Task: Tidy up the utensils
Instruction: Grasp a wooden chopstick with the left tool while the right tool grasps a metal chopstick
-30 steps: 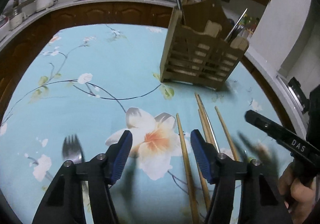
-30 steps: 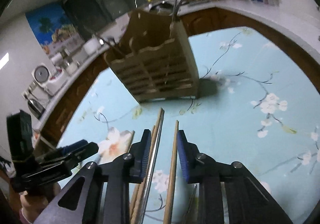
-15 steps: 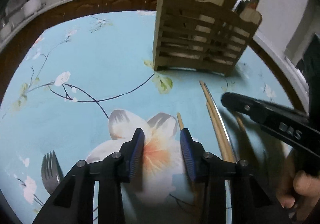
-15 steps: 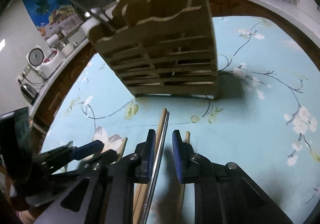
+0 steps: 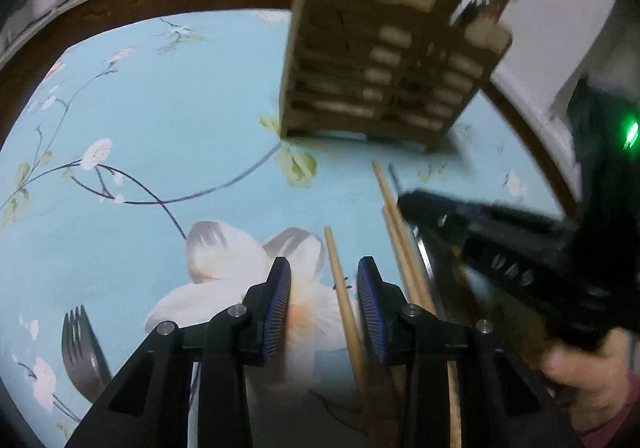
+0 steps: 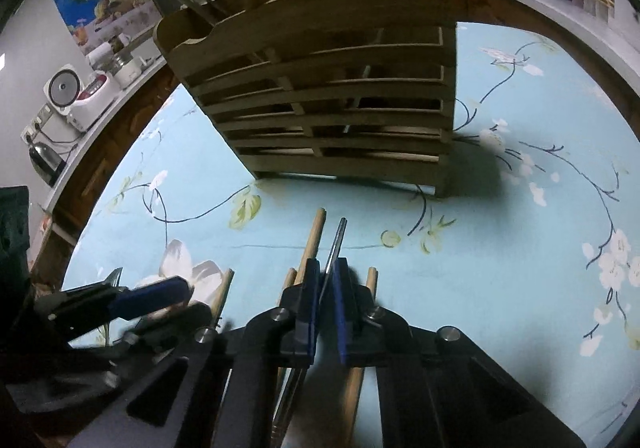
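Note:
Several wooden chopsticks (image 5: pixel 390 203) and a thin metal utensil handle (image 6: pixel 338 240) lie on the blue floral cloth in front of a slatted wooden utensil holder (image 6: pixel 344 103). My right gripper (image 6: pixel 326 268) is shut on the metal handle, low on the cloth; it also shows in the left wrist view (image 5: pixel 404 201). My left gripper (image 5: pixel 324 272) is open, its blue pads either side of one chopstick (image 5: pixel 340 280). A metal fork (image 5: pixel 80 344) lies on the cloth to the left of it.
The holder (image 5: pixel 384 67) stands just beyond the chopsticks and holds a few utensils. A curved counter with a rice cooker (image 6: pixel 76 91), a kettle (image 6: pixel 44 163) and jars rings the table. The table edge (image 5: pixel 120 11) curves at the far side.
My right gripper has closed on the metal handle. My left gripper has narrowed and moved forward over a chopstick. Both have come closer to the holder.

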The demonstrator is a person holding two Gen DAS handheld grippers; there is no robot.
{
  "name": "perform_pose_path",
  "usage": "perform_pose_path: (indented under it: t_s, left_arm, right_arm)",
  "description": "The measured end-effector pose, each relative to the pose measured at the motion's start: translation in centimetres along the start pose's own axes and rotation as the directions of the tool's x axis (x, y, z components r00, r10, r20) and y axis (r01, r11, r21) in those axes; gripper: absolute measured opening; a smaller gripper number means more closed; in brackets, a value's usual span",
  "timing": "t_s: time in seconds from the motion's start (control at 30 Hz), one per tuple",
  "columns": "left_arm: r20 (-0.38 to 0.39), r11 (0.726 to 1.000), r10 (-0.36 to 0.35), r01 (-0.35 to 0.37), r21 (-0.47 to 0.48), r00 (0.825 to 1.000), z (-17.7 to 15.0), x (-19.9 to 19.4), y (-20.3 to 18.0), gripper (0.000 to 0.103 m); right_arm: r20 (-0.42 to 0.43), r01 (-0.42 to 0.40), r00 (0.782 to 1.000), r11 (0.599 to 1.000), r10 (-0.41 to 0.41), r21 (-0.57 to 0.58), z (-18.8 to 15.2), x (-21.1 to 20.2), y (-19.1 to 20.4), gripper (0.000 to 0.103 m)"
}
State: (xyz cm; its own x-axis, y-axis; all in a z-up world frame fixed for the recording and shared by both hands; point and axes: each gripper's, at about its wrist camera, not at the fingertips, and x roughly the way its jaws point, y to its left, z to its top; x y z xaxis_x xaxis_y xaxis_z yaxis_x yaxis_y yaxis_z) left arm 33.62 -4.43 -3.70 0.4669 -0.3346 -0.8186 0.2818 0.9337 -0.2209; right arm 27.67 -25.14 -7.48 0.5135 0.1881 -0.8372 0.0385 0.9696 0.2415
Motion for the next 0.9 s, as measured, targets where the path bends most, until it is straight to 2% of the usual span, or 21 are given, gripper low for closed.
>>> perform_pose_path:
  t_s: [0.07,0.17,0.33,0.4,0.53,0.63,0.9]
  left_arm:
    - [0.004,0.998,0.038,-0.038,0.053,0.999,-0.2,0.2,-0.7,0.034]
    - [0.002,0.99,0.085,-0.085,0.111,0.996,-0.5,0.2,-1.1,0.025]
    - [-0.023,0.989,0.089,-0.086,0.119,0.996,-0.1,0.2,-1.3,0.023]
    - [0.001,0.984,0.111,-0.11,0.138,0.994,-0.2,0.2,-1.7,0.014]
    - [0.017,0.99,0.097,-0.098,0.104,0.995,-0.2,0.3,-1.2,0.007]
    - [0.011,0.993,0.083,-0.084,0.079,0.996,-0.3,-0.2,-0.5,0.003]
    - [0.121,1.0,0.006,-0.009,0.019,0.993,-1.4,-6.3,0.4,0.003]
  right_arm:
    - [-0.004,0.006,1.0,1.0,-0.006,-0.013,0.4,0.2,0.3,0.005]
    - [-0.009,0.002,1.0,1.0,-0.002,-0.021,0.7,0.5,0.5,0.005]
    - [-0.007,0.016,1.0,0.998,-0.017,-0.067,1.1,1.1,1.1,0.006]
    - [-0.003,0.028,1.0,0.996,-0.028,-0.088,1.0,1.2,1.4,0.006]
    - [0.001,0.036,0.999,0.995,-0.036,-0.09,1.1,1.1,1.4,0.006]
    - [0.012,-0.018,1.0,0.999,0.018,-0.033,0.7,0.2,1.0,0.004]
    - [0.153,-0.116,0.982,0.993,0.11,0.032,-0.6,-6.5,1.1,0.004]
